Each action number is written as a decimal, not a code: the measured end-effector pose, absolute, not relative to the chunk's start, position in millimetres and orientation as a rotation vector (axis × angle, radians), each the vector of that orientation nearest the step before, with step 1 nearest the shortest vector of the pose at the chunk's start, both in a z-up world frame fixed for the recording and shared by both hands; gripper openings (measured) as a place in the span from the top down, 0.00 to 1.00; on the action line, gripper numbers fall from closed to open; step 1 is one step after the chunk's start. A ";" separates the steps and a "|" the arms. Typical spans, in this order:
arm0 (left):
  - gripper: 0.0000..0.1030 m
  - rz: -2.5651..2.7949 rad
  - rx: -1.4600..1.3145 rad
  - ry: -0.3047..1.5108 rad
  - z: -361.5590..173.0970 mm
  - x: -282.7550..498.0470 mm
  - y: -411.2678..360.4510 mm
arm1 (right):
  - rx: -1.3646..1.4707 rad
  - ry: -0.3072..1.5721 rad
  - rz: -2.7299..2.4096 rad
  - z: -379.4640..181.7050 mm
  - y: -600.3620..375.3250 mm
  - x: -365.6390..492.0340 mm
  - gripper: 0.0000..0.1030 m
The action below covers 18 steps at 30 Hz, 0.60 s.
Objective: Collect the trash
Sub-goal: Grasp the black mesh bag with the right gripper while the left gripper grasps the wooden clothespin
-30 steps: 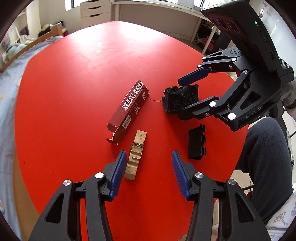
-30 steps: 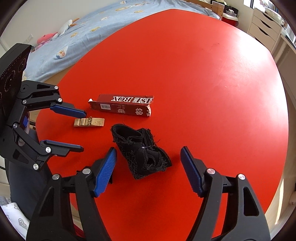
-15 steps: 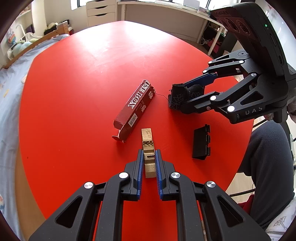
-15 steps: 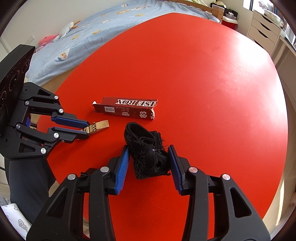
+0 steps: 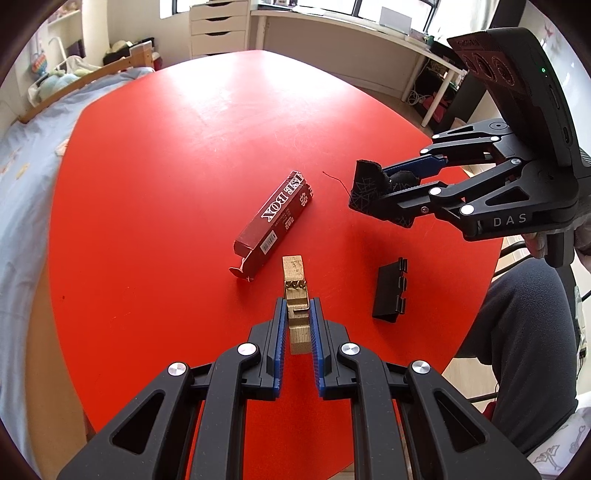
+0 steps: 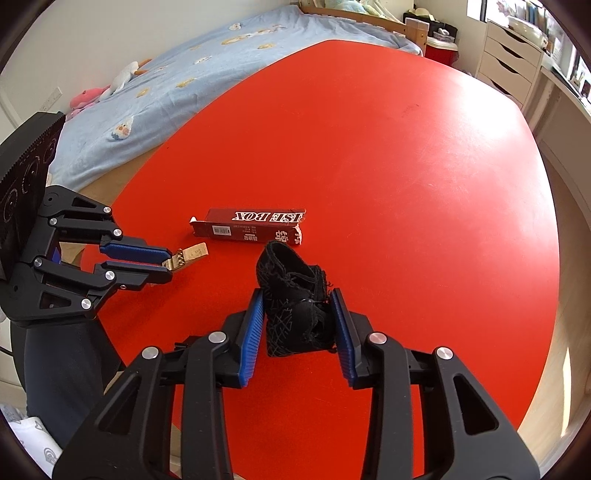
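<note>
On the round red table (image 5: pixel 166 166), my left gripper (image 5: pixel 297 306) is shut on the near end of a small wooden clip (image 5: pixel 294 271) with a metal spring; its far end sticks out past the pads. The right wrist view shows that gripper (image 6: pixel 168 264) at the left with the clip (image 6: pixel 194 253) in it. My right gripper (image 6: pixel 296 293) has its jaws closing on a black mesh lump (image 6: pixel 284 266), and both pads press its sides. In the left wrist view the right gripper (image 5: pixel 369 188) holds the lump (image 5: pixel 364 181) just above the table.
A dark red carton (image 5: pixel 275 221) lies open-ended in the middle of the table. A black plastic piece (image 5: pixel 389 291) lies near the right edge, by a person's dark-clothed leg (image 5: pixel 524 332). A bed (image 6: pixel 166 92) borders one side, white drawers (image 5: pixel 218 26) and a desk the far side.
Both grippers went from wide open to closed: the left onto the wooden clip, the right onto the black lump. The lump has tipped up between the right pads.
</note>
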<state>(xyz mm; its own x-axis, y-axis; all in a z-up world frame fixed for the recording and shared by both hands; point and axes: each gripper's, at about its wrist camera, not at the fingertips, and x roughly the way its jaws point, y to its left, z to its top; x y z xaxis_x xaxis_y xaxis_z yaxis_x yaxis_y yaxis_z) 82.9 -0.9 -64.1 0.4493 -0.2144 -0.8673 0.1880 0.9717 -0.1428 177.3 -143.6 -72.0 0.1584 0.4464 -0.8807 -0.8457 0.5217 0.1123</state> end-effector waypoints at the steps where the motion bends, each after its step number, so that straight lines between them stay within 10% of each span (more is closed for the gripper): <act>1: 0.88 -0.248 -0.029 1.072 -61.5 81.6 -1.5 | -0.458 1.041 0.970 -69.0 -145.7 175.8 0.65; 18: 0.88 -0.196 -0.058 0.941 -1.5 20.0 -14.1 | -0.336 0.907 0.938 -5.0 -204.9 108.1 0.65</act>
